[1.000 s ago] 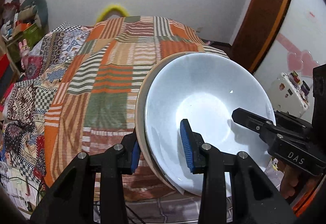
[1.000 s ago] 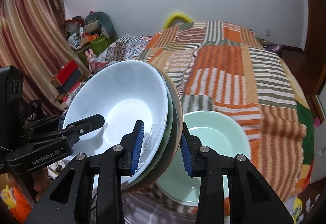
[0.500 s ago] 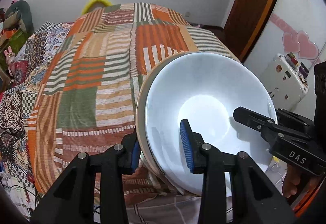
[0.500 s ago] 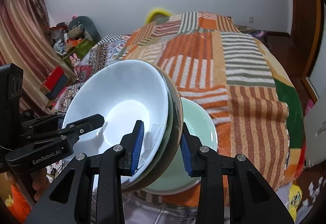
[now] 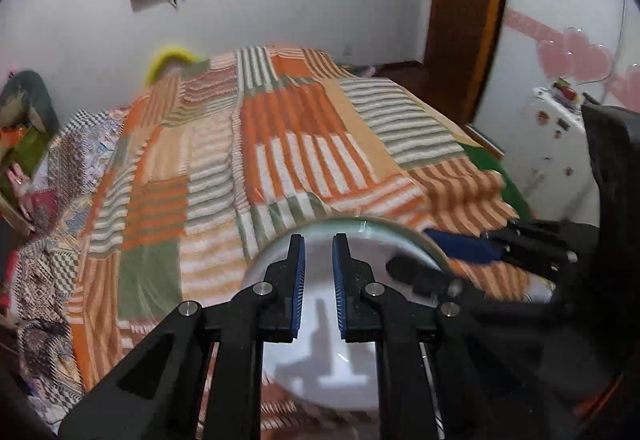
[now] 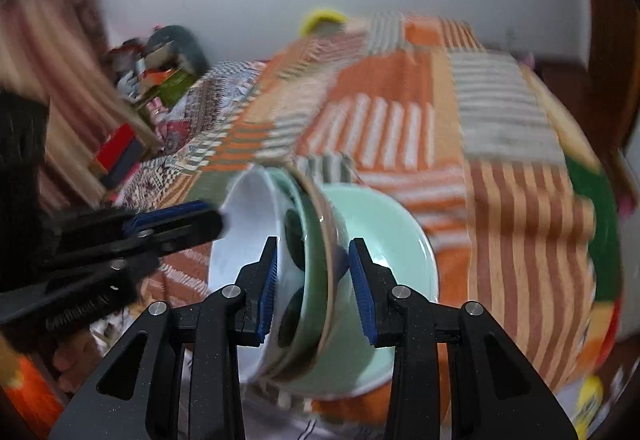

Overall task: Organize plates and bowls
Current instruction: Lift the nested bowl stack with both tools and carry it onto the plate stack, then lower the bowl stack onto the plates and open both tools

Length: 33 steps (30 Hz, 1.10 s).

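Observation:
In the right wrist view a tilted stack of a white bowl (image 6: 244,240), a pale green dish and a tan plate (image 6: 324,240) leans into a mint-green bowl (image 6: 384,240) on the bed. My right gripper (image 6: 314,290) straddles the stack's rim with its jaws slightly parted, and I cannot tell if they still grip. My left gripper (image 5: 318,282) has let go, its jaws close together and empty above the white bowl (image 5: 320,352). Each gripper shows in the other's view, the right one (image 5: 460,248) and the left one (image 6: 176,216).
The dishes sit at the near edge of a bed with an orange, green and white striped patchwork cover (image 5: 304,144). A wooden door (image 5: 464,12) and a white appliance (image 5: 556,144) stand to the right. Cluttered boxes (image 6: 152,80) and a curtain are on the left.
The stack went down into the mint-green bowl. My left gripper released the rim, pulled back and closed. My right gripper's jaws widened slightly. Both views are blurred by motion.

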### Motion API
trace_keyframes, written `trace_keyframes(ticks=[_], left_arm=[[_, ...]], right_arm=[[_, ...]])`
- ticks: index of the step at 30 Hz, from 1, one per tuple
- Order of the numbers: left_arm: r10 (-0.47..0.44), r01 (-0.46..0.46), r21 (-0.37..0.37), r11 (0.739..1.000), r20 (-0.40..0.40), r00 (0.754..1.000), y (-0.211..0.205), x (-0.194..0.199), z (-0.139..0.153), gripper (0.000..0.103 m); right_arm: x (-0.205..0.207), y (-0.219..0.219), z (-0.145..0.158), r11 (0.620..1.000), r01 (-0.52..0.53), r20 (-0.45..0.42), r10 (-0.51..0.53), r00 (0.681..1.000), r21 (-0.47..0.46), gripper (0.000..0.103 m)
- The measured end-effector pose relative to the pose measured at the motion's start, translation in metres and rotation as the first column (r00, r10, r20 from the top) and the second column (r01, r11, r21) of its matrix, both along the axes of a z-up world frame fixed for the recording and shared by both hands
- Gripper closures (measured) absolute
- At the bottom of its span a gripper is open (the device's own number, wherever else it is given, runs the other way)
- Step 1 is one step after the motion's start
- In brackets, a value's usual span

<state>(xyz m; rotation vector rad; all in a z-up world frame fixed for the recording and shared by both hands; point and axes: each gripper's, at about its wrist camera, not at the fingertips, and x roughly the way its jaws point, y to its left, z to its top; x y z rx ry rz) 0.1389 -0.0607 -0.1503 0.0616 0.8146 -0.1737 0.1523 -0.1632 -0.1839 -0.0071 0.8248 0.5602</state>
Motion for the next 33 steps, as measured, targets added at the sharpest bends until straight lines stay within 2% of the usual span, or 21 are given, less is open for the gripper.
trace_keyframes(ticks=[2, 7, 16, 20, 33], left_arm=[[0.000, -0.002, -0.068, 0.998, -0.041, 0.999, 0.009, 0.005, -0.005, 0.092], [0.056, -0.069, -0.126, 0.990, -0.106, 0.993, 0.030, 0.010, -0.023, 0.092], [0.063, -0.082, -0.129, 0.988, -0.143, 0.988, 0.032, 0.015, -0.038, 0.092], [0.053, -0.075, -0.131, 0.989, -0.165, 0.985, 0.030, 0.016, -0.045, 0.091], [0.051, -0.071, -0.116, 0.991, -0.170, 0.984, 0.025, 0.016, -0.044, 0.091]], right_arm=[[0.003, 0.006, -0.005, 0.998, 0.006, 0.014, -0.005, 1.000, -0.056, 0.077], [0.015, -0.007, -0.008, 0.999, 0.034, -0.035, -0.034, 0.999, -0.018, 0.077], [0.023, -0.010, -0.021, 0.995, 0.084, -0.060, -0.087, 0.994, -0.057, 0.077], [0.027, -0.024, -0.038, 0.993, 0.112, -0.142, -0.116, 0.983, -0.036, 0.077], [0.022, -0.026, -0.039, 0.994, 0.104, -0.157, -0.105, 0.982, -0.014, 0.074]])
